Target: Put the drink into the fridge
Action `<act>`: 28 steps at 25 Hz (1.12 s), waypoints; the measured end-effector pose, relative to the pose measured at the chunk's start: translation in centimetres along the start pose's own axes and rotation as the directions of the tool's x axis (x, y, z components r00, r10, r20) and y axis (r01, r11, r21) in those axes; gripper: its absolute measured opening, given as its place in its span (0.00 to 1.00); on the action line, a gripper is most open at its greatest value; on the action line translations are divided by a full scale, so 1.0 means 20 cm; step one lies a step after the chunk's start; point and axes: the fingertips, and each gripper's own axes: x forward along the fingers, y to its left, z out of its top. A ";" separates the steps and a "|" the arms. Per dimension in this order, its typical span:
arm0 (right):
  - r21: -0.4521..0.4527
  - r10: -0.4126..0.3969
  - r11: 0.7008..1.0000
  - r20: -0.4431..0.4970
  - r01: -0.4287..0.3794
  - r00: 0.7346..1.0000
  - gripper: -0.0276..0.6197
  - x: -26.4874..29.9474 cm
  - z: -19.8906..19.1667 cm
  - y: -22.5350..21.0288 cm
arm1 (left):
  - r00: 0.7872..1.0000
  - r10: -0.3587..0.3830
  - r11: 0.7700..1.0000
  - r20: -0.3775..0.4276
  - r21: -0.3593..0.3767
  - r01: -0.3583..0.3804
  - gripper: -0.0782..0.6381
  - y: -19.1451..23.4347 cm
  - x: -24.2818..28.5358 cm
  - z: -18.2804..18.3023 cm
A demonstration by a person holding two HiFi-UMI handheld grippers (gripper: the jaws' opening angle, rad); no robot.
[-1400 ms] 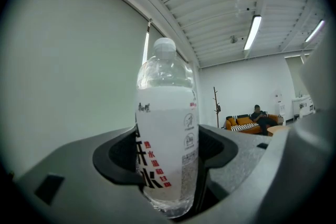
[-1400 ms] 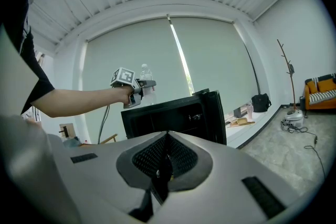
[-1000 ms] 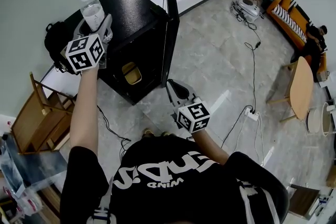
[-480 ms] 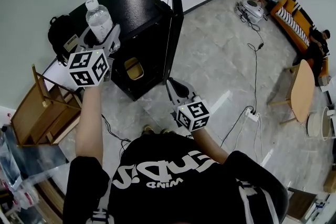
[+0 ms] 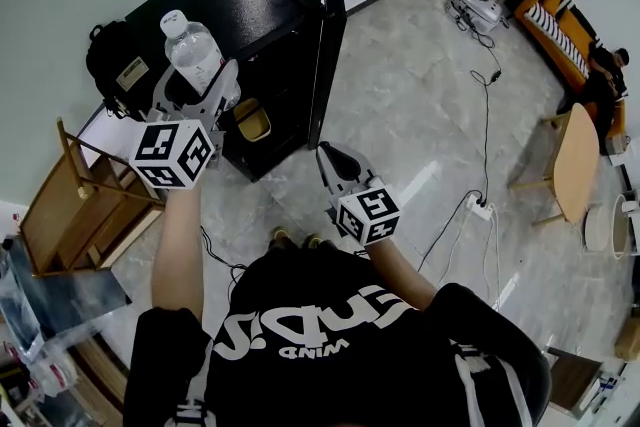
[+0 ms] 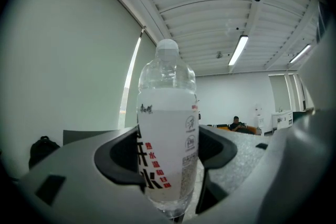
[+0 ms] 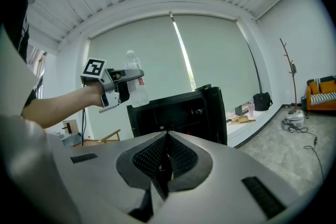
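Note:
A clear water bottle [image 5: 195,50] with a white cap stands upright between the jaws of my left gripper [image 5: 200,80], which is shut on its lower body. The left gripper view shows the bottle [image 6: 167,139] close up, red and black print on its label, pads against both sides. The black fridge [image 5: 250,25] stands just beyond, its door [image 5: 328,25] swung open to the right. My right gripper [image 5: 335,165] hangs lower, in front of the door's edge, shut and empty. From the right gripper view the bottle [image 7: 135,84] hovers above the fridge [image 7: 178,113].
A yellow object [image 5: 250,123] sits inside the fridge. A wooden chair [image 5: 85,205] stands at the left and a black backpack [image 5: 105,65] behind it. Cables [image 5: 480,95] cross the tiled floor; a round wooden table [image 5: 575,165] and an orange sofa [image 5: 570,25] are at the right.
My left gripper has carried the bottle to the right and nearer, from beside the fridge's top toward its open front. The right gripper has stayed where it was.

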 end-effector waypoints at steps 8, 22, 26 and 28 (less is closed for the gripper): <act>0.018 -0.024 1.000 -0.025 0.024 0.999 0.07 -0.04 -0.11 -0.05 | 0.997 -0.076 0.997 -0.002 -0.004 0.076 0.54 -0.22 -0.09 -0.28; 0.029 0.022 0.999 0.001 -0.022 1.000 0.07 0.10 -0.22 -0.10 | 0.993 -0.077 0.997 -0.084 -0.034 0.074 0.54 -0.25 -0.10 -0.80; 0.028 0.021 0.999 0.026 -0.022 0.999 0.07 0.17 -0.32 -0.17 | 0.994 -0.068 0.998 -0.085 -0.013 0.067 0.54 -0.21 -0.03 -0.97; 0.030 0.023 0.999 0.041 -0.024 0.999 0.07 0.20 -0.38 -0.20 | 0.995 -0.059 0.998 -0.083 -0.004 0.059 0.54 -0.20 0.00 -1.07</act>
